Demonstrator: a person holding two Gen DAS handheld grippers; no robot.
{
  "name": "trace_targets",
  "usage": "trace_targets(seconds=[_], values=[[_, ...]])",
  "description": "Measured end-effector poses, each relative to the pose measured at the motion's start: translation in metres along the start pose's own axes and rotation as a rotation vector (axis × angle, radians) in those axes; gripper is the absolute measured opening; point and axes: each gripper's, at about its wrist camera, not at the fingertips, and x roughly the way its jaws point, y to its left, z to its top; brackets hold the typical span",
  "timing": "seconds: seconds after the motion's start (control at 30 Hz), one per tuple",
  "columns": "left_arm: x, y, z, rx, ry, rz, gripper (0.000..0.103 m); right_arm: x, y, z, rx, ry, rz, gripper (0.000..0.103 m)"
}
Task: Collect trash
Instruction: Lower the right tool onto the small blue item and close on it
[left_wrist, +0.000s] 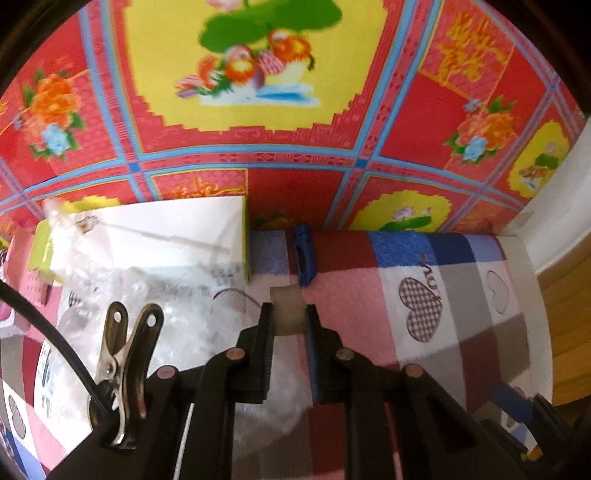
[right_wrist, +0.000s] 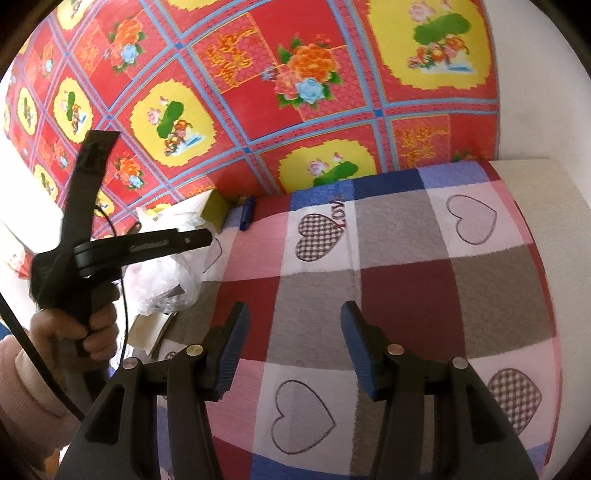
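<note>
Now the left gripper (left_wrist: 289, 319) is clamped on a small translucent scrap of tape (left_wrist: 287, 311), held up above the checked heart-print blanket (left_wrist: 424, 295). Just to its left lie a crumpled clear plastic bag (left_wrist: 147, 295) and a white box with yellow-green sides (left_wrist: 166, 232), which sits at the blanket's far edge against the red floral wall cloth (left_wrist: 295, 147). A blue pen cap (left_wrist: 303, 258) lies just beside the box's corner. The right gripper (right_wrist: 295, 347) hovers with jaws apart and nothing between them, over a wide bare stretch of blanket (right_wrist: 406, 258) reaching to its right-hand border.
</note>
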Motion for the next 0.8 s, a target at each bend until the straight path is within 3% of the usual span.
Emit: trace_targets(seconds=[0.17, 0.6, 0.8], values=[[-0.022, 0.019, -0.008, -0.037, -0.013, -0.009, 0.016, 0.011, 0.021, -0.007, -0.046, 0.0, 0.013, 0.053], [-0.077, 0.074, -0.033, -0.152, -0.03, 0.029, 0.016, 0.053, 0.07, 0.024, -0.194, 0.002, 0.022, 0.053], [-0.083, 0.098, -0.047, -0.202, -0.029, 0.056, 0.016, 0.081, 0.081, 0.043, -0.243, -0.01, 0.007, 0.053]])
